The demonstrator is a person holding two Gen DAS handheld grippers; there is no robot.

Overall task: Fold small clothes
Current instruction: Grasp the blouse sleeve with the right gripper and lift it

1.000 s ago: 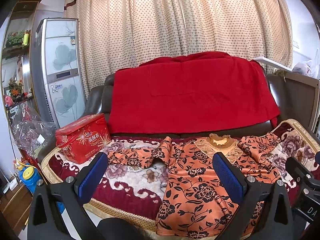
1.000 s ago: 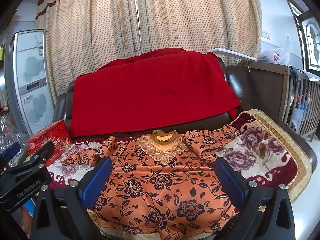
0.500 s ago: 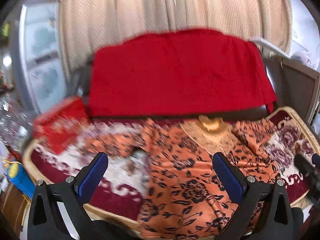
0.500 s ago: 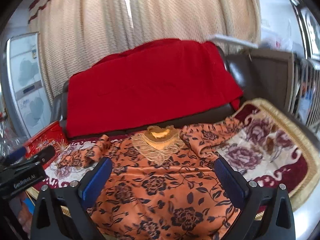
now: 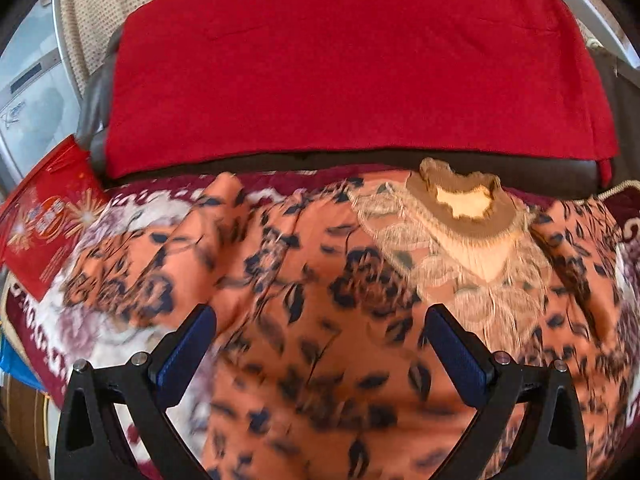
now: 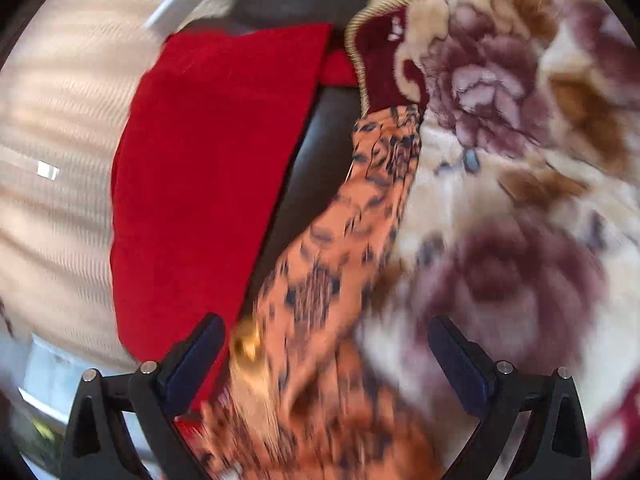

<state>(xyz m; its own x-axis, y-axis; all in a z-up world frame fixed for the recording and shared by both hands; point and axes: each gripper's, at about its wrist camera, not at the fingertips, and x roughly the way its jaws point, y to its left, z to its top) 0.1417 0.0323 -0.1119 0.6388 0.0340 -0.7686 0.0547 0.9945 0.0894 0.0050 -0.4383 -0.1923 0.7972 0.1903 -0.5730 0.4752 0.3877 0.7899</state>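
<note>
On my left feed, the dark leather sofa [image 5: 96,92] fills the background, its backrest draped in a plain red cloth [image 5: 352,68]. Over the seat I see the thick floral plush blanket in maroon and cream with a gold braided edge [image 6: 500,80]. On that blanket lies the orange blouse with a dark flower print and lace collar [image 5: 320,280], front up, collar toward the backrest. My right feed is rolled sideways and blurred; one sleeve of it [image 6: 376,184] stretches along the blanket beside the seat's back edge. At far left, a red printed gift box [image 5: 48,216] sits on the blanket, near the other sleeve. My left claw [image 5: 320,344] hangs above the blouse body, fingers wide apart, gripping nothing. My right claw [image 6: 326,354] is likewise spread apart over blouse and blanket.
</note>
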